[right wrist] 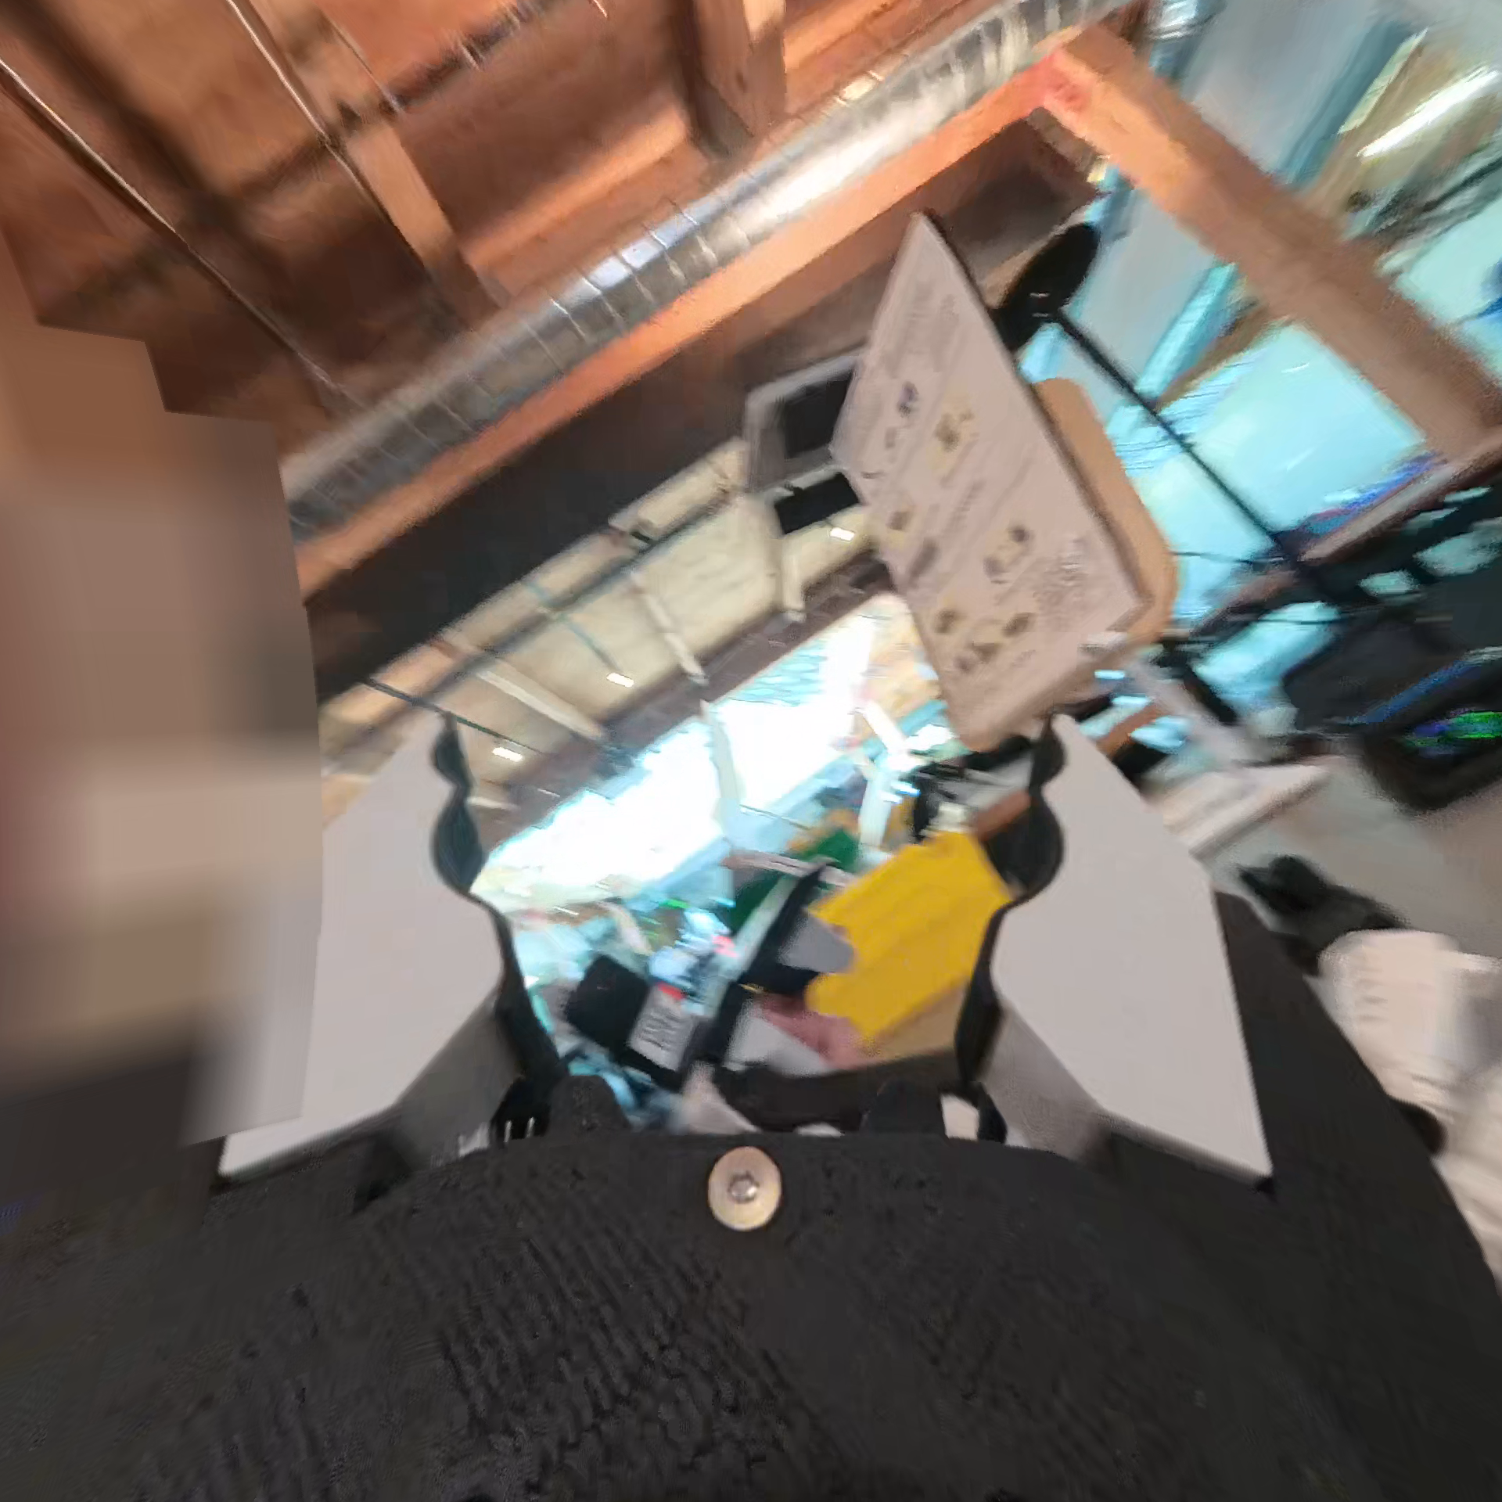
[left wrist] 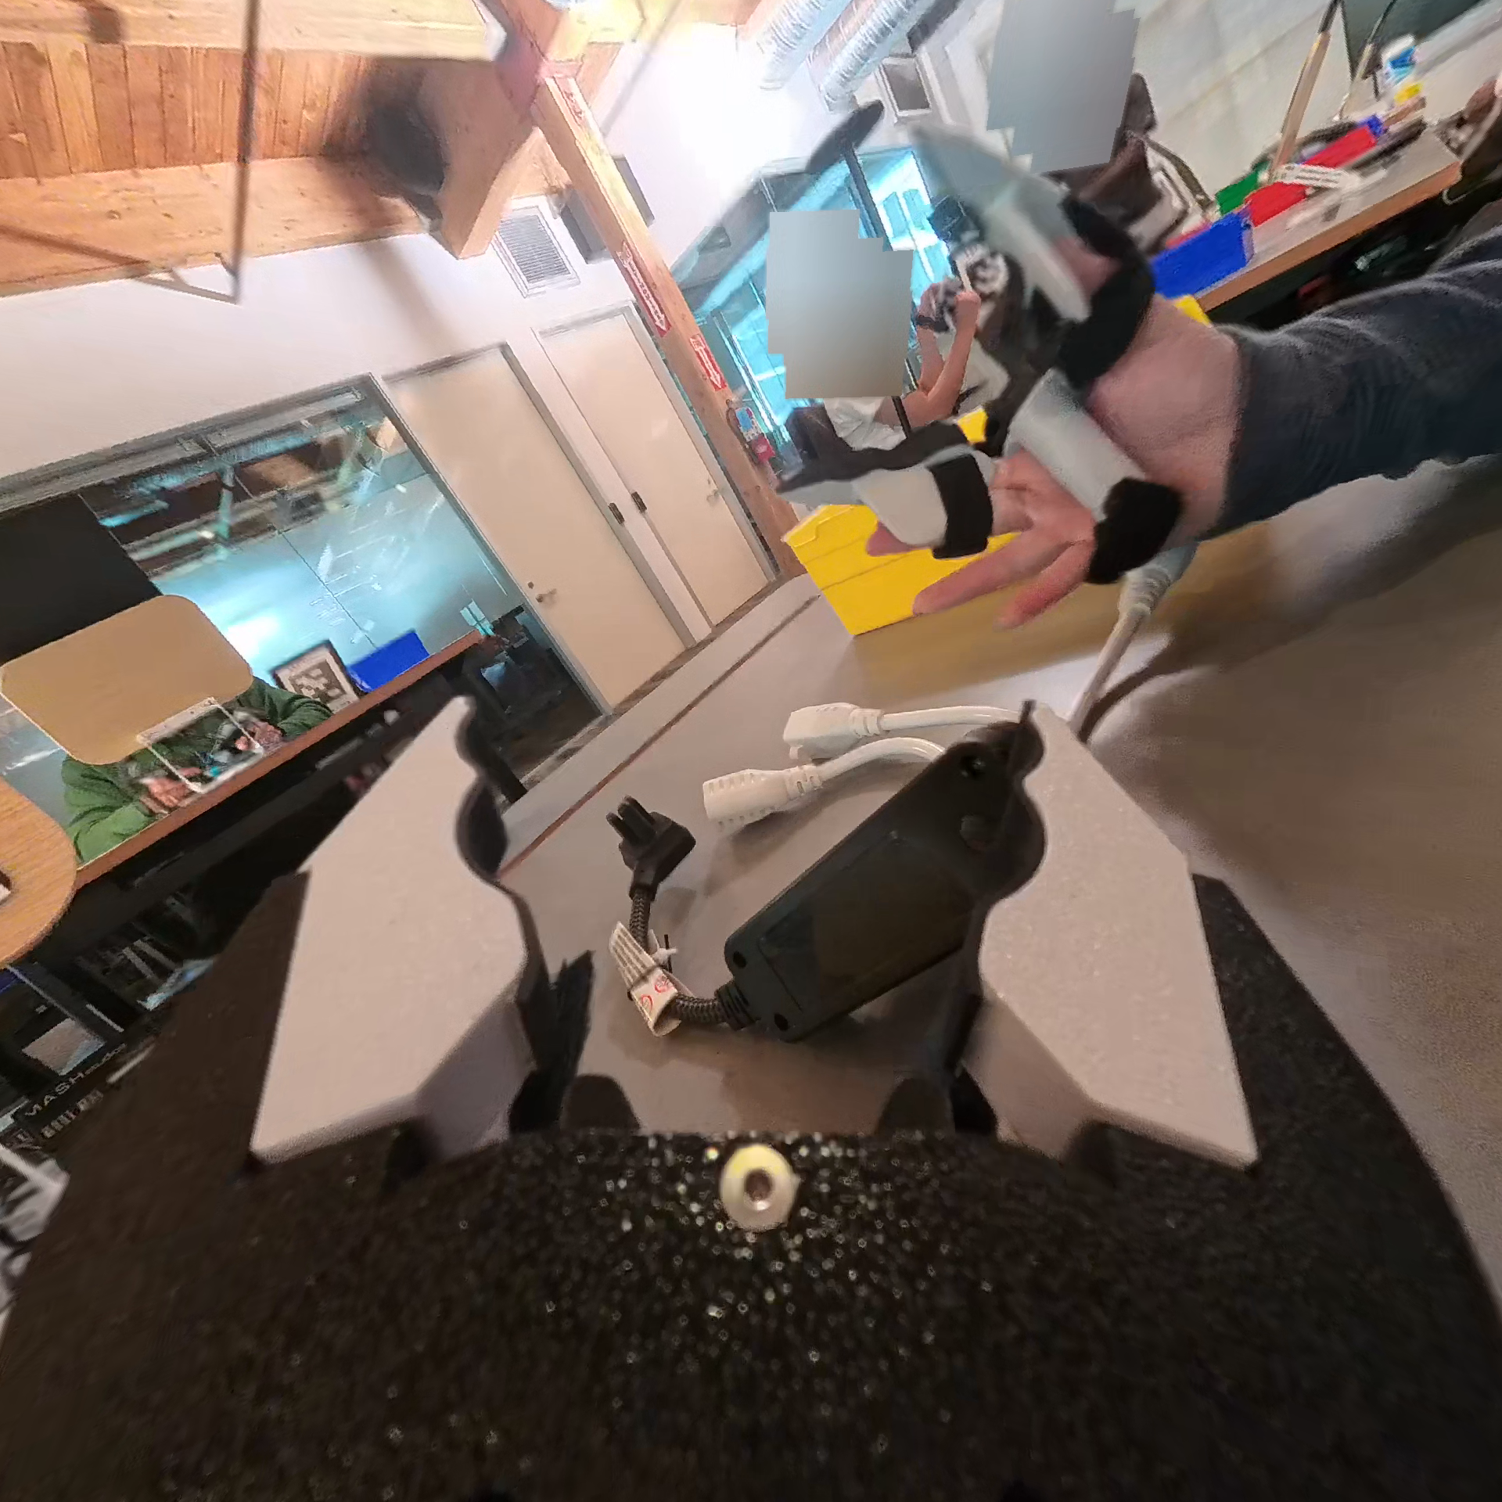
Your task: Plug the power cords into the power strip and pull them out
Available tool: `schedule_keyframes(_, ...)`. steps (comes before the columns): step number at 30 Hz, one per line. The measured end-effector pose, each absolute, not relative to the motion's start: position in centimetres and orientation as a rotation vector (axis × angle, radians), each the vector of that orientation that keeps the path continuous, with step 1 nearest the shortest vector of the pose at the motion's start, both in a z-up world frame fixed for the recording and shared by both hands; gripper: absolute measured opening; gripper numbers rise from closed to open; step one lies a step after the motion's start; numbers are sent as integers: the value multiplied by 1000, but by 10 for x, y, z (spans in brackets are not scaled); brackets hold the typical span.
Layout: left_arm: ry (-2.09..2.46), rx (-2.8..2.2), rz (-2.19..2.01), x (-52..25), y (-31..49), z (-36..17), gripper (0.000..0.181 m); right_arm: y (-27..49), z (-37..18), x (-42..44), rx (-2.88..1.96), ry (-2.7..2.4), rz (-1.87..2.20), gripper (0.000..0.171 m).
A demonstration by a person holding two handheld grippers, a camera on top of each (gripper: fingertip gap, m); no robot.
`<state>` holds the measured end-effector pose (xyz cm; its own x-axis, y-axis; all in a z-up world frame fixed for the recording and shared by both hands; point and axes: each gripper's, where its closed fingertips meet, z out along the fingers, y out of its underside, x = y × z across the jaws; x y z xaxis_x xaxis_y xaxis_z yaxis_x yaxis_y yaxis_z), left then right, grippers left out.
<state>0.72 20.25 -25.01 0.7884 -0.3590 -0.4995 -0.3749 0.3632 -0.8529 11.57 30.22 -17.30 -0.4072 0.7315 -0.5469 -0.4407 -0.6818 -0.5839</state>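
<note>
In the left wrist view a black power strip lies on the grey table, with its braided cord and black plug to its left. Two white power cord plugs lie unplugged just beyond it. My left gripper is open and empty, low over the table, with the strip between its fingers, close to the right finger. My right gripper is open and empty, raised in the air and pointed up at the ceiling; its view is blurred. A hand holds it high at the upper right of the left wrist view.
A yellow bin stands on the table behind the cords and also shows in the right wrist view. The table's left edge runs close to the black plug. People sit at other tables farther off. A white board hangs ahead of the right gripper.
</note>
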Motion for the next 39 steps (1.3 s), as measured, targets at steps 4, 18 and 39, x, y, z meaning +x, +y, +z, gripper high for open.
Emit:
schedule_keyframes(4, 814, -1235, 34, 19, 192, -258, 89, 317, -202, 105, -1204, -643, 1597, 90)
schedule_keyframes(18, 991, -1319, -131, 41, 182, -285, 75, 224, -256, 72, -864, -1429, 871, 48)
schedule_keyframes(39, 1108, -1340, 346, 36, 206, -309, 50, 189, -318, 53, -849, -1709, 641, 35)
